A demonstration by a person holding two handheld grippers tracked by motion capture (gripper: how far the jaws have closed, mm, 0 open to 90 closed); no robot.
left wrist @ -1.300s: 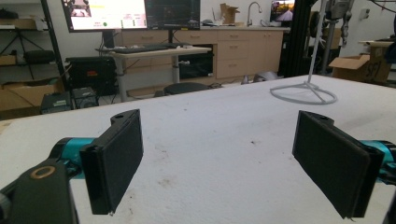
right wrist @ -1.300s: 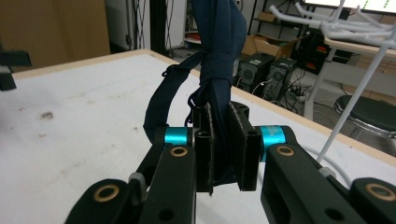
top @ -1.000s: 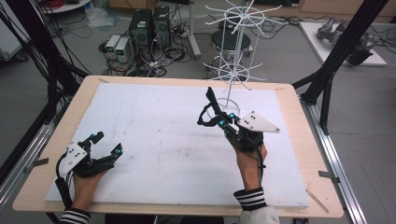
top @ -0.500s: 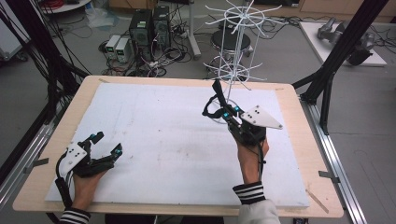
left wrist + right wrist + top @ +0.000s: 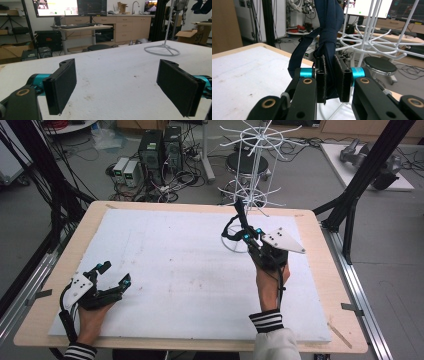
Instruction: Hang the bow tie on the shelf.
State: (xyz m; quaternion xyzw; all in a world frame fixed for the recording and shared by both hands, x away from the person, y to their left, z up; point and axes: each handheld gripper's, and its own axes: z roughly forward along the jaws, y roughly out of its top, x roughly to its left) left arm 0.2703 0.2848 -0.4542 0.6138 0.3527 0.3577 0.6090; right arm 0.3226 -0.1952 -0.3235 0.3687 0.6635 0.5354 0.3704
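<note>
A dark navy fabric strap (image 5: 329, 22) with a hanging loop stands up from my right gripper (image 5: 330, 75), whose pads are shut on it. In the high view that gripper (image 5: 245, 236) is held above the far right part of the white board, the navy strap (image 5: 239, 212) pointing up next to the white wire rack (image 5: 257, 150). The rack's arms (image 5: 372, 42) spread just behind the strap. My left gripper (image 5: 115, 273) rests at the board's near left corner, open, with nothing between its pads (image 5: 63, 85). From there the rack's ring base (image 5: 162, 50) lies far off.
The white foam board (image 5: 165, 270) covers a wooden table (image 5: 325, 270). Black frame posts (image 5: 360, 185) stand at both sides. Computers, cables and a stool (image 5: 245, 162) sit on the floor beyond the far edge.
My right gripper has shifted slightly away and to the right, carrying the navy strap closer to the wire rack. The left gripper has stayed put.
</note>
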